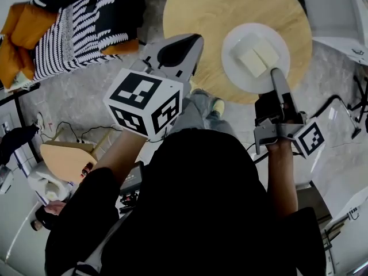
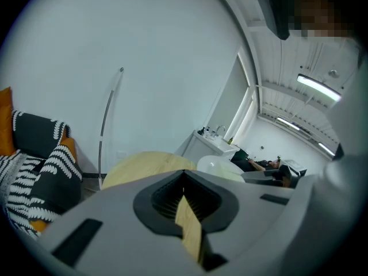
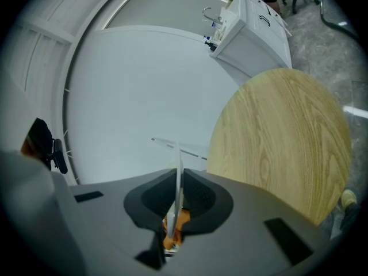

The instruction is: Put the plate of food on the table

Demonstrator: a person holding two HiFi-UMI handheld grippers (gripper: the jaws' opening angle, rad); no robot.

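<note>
Between the jaws of the right gripper (image 1: 276,75), a thin rim is being pinched. The jaws are standing almost together and clamping the near edge of the round white ceramic plate (image 1: 241,37), which is showing edge-on as a pale sliver running out from the pads in the right gripper view. Just ahead of those jaws, the pale cream rectangular slabs of food (image 1: 256,56) are lying side by side on the plate. Beneath and beyond the plate, the round light-wood table (image 1: 201,10) is spreading out ahead of the jaws. The plate is sitting over its nearest part, with the gripped rim close to the table's near edge.

The left gripper (image 1: 190,43) is hanging off to the side, its jaws drawn nearly together on nothing, with only a narrow slit showing table wood through it. The plate is lying ahead and to the right of them.

The carrying is looking all but finished. Whether the plate is already resting on the wood cannot be told, so what is remaining is probably settling it fully, opening the right jaws and drawing back.
</note>
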